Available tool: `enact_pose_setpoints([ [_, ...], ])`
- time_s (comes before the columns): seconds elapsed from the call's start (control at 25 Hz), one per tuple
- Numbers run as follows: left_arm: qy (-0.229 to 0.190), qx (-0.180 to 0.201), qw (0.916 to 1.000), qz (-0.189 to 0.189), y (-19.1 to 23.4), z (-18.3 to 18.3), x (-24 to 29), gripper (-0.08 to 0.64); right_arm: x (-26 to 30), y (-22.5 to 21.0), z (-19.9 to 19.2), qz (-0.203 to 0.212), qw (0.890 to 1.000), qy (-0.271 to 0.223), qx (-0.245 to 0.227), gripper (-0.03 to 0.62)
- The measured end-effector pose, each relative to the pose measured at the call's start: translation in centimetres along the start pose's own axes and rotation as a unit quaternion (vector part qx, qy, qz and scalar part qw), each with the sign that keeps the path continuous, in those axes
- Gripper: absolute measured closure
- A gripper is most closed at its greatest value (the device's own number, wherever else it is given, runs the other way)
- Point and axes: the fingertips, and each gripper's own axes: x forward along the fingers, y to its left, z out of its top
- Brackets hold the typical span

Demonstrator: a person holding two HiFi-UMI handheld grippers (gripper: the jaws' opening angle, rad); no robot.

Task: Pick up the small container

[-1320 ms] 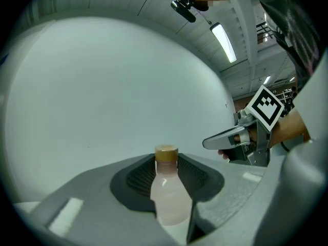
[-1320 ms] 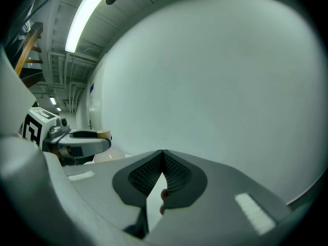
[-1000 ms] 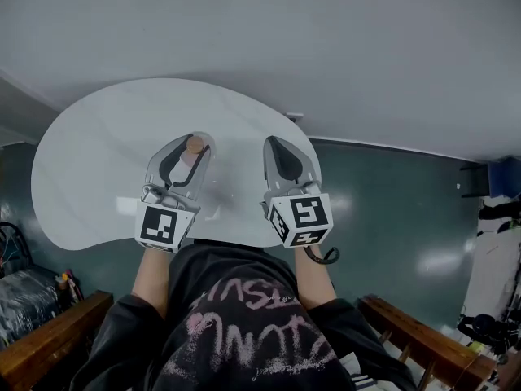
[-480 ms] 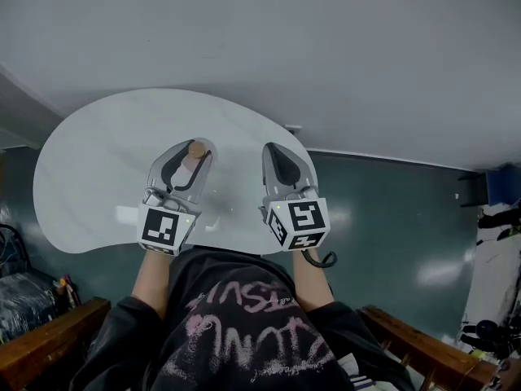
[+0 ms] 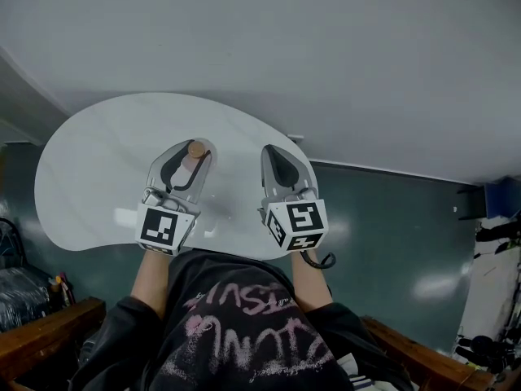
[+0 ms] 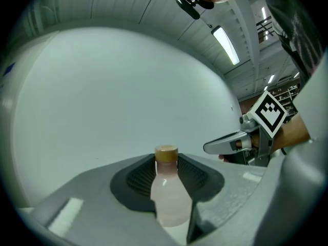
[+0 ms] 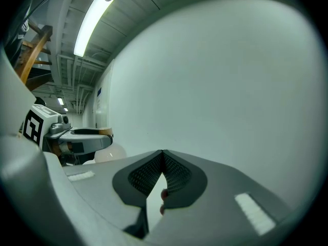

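Left gripper (image 5: 194,151): jaws closed onto small translucent bottle (image 6: 169,199), its tan cap (image 6: 166,154) upright above the pads; hold unchanged from a second ago. Right gripper (image 5: 273,151): jaws together, nothing held, just beside the left, placed as before. White curved desk (image 5: 89,169): beneath both grippers; bottle over its near middle.

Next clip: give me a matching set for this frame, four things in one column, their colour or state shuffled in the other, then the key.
Things:
1. left gripper
2. right gripper
3. cap of the small container
4. table

Colours or states:
A. white
B. shut, nothing between the jaws
C. tan
D. shut on the small container

Pairs: 1-D, 2-B, 3-C, 4-A
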Motion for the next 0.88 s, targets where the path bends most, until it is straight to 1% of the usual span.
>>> enact_pose_setpoints([
  [0.16,-0.004,0.004,1.0000,0.007,0.5,0.6,-0.8,0.425,0.3,1.0,0.5,0.010,1.000,-0.002,-0.005,0.583],
  [0.36,-0.004,0.002,0.9998,0.018,1.0,0.4,-0.9,0.425,0.8,1.3,0.8,0.021,1.000,-0.003,-0.009,0.583],
  [0.88,-0.005,0.008,0.9997,0.022,0.4,1.2,-1.4,0.425,0.2,1.8,1.2,0.034,0.999,-0.003,-0.015,0.583],
])
